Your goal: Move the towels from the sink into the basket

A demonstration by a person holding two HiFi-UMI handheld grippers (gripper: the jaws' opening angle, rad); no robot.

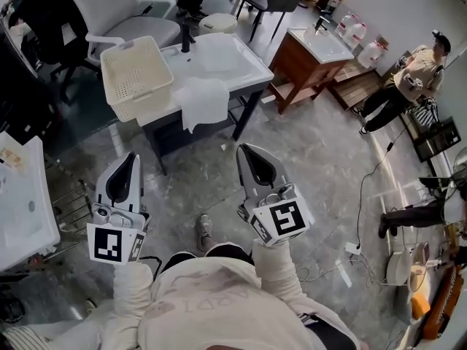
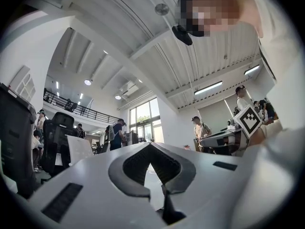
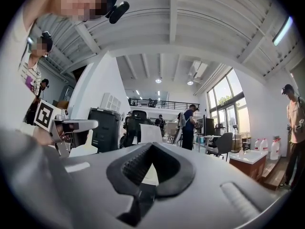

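Note:
A white towel [image 1: 202,102] hangs over the front edge of the white sink [image 1: 241,64], which has a black faucet [image 1: 186,39]. A cream perforated basket [image 1: 135,75] rests on the sink's left end, tilted, and looks empty. My left gripper [image 1: 132,155] and right gripper [image 1: 241,148] are held up side by side well short of the sink, over the floor. Both are shut with nothing between the jaws. The left gripper [image 2: 150,144] and right gripper [image 3: 152,144] both point level across the room, so the gripper views show neither towel nor basket.
A second vanity on a wooden cabinet [image 1: 314,49] stands to the right of the sink. Behind the sink are a white office chair [image 1: 120,9] and a round stool [image 1: 217,22]. A person [image 1: 408,79] stands at the far right. A white table [image 1: 22,195] is at my left.

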